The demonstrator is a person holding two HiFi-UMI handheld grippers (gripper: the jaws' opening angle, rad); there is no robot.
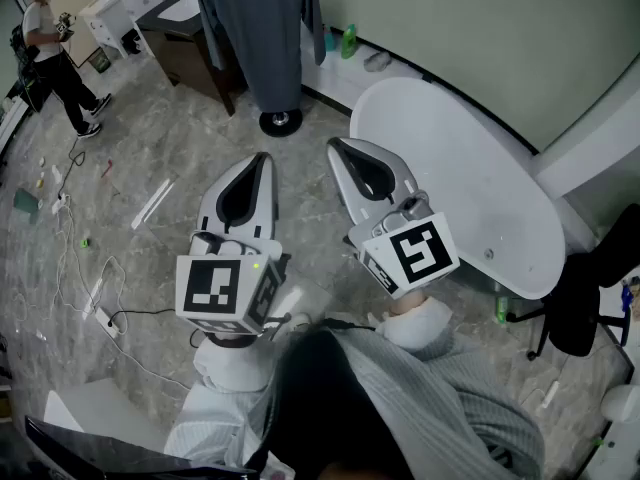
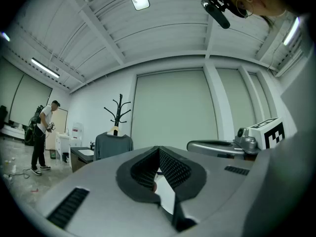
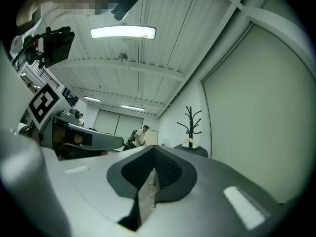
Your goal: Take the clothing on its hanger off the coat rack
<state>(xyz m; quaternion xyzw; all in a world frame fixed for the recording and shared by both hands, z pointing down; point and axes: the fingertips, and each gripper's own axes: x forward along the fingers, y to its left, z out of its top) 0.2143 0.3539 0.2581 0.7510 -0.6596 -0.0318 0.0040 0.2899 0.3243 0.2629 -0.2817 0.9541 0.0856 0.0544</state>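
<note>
The left gripper (image 1: 258, 163) (image 2: 159, 149) has its jaws pressed together with nothing between them. The right gripper (image 1: 338, 150) (image 3: 154, 149) is likewise closed and empty. The two are held side by side, close together, tips pointing ahead toward the rack (image 2: 118, 110) (image 3: 191, 120). Each carries a cube, the left cube (image 1: 222, 290) and the right cube (image 1: 415, 253), printed with black-and-white square markers and no letters.

The grey garment (image 1: 262, 28) (image 2: 113, 144) (image 3: 197, 151) hangs on a pale hanger (image 2: 115, 131) (image 3: 190, 142) on the black rack, well apart from both grippers. In the head view its hem ends just above the rack's round base (image 1: 280, 121).

Just left of the garment is a dark cabinet (image 1: 190, 53) with a white basin (image 1: 180, 8) set in its top. By the wall to the right stands a green bottle (image 1: 348, 40); its label is too small to read. A white oval table (image 1: 450, 168) lies right of the right gripper, with a black chair (image 1: 590, 303) beyond it. A person (image 1: 50, 53) in a white shirt stands far off to the left.
</note>
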